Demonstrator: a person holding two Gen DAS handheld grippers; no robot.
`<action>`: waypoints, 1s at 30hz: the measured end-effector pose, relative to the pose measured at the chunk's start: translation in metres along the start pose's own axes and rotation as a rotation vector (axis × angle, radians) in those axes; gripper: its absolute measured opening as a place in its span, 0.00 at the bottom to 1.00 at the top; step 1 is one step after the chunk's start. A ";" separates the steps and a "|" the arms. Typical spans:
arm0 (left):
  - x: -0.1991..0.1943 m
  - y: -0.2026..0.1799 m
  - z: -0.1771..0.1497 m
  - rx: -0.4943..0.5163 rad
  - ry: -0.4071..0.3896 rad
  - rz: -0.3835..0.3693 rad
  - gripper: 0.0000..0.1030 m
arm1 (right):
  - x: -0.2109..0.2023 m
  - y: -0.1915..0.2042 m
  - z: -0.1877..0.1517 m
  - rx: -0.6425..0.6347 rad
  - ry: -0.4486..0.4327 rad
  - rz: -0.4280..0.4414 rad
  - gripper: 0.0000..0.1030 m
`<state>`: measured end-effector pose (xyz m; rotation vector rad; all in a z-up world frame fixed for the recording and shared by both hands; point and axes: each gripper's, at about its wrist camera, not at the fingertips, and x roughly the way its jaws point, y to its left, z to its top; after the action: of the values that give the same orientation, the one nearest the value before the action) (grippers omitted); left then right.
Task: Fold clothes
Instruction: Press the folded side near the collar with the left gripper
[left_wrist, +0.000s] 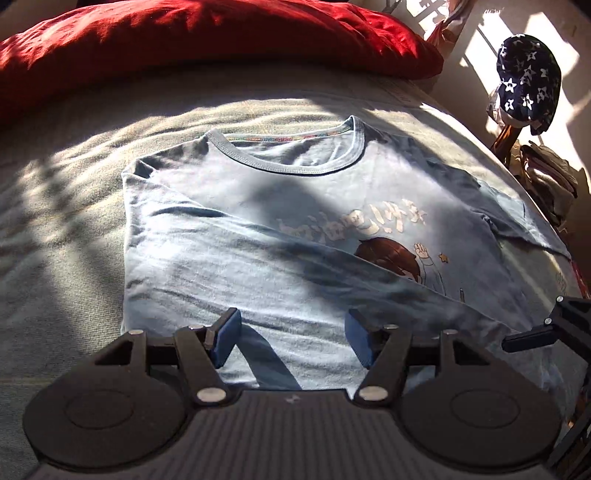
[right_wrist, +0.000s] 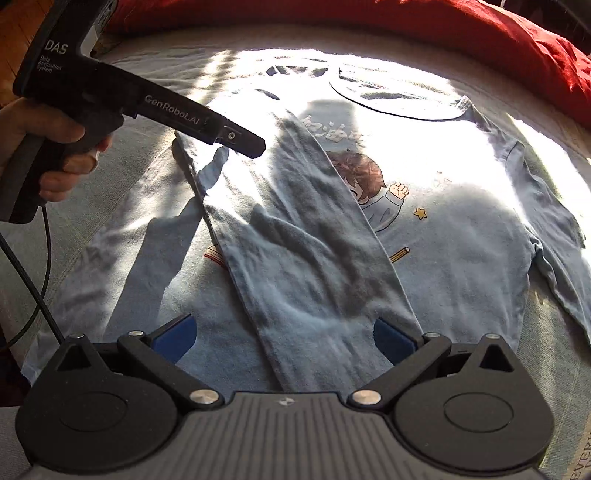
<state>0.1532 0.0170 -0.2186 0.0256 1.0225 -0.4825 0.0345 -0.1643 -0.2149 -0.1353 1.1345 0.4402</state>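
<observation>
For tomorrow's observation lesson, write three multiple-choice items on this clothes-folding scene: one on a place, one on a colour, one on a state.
1. Where does the red pillow lie?
A. beyond the collar of the T-shirt
B. on top of the shirt's print
C. between the right gripper's fingers

2. What colour is the T-shirt?
A. red
B. light blue
C. black

3. How does the shirt's left side lie?
A. spread flat outward
B. rolled into a ball
C. folded over the front, partly covering the cartoon print

Answers:
1 A: the pillow sits past the neckline at the far edge of the bed.
2 B: the fabric is pale blue throughout.
3 C: a long flap crosses the chest diagonally.
</observation>
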 end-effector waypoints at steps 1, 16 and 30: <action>0.002 0.000 -0.005 0.010 -0.002 0.015 0.61 | 0.002 -0.005 -0.007 0.018 0.023 -0.002 1.00; -0.006 -0.035 0.024 0.109 -0.054 0.012 0.61 | 0.002 0.018 -0.009 -0.115 -0.052 0.096 1.00; 0.013 -0.077 0.032 0.158 0.007 -0.041 0.67 | -0.020 0.004 -0.055 -0.048 0.017 0.092 1.00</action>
<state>0.1540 -0.0647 -0.1973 0.1471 0.9917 -0.5999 -0.0210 -0.1837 -0.2202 -0.1291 1.1502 0.5497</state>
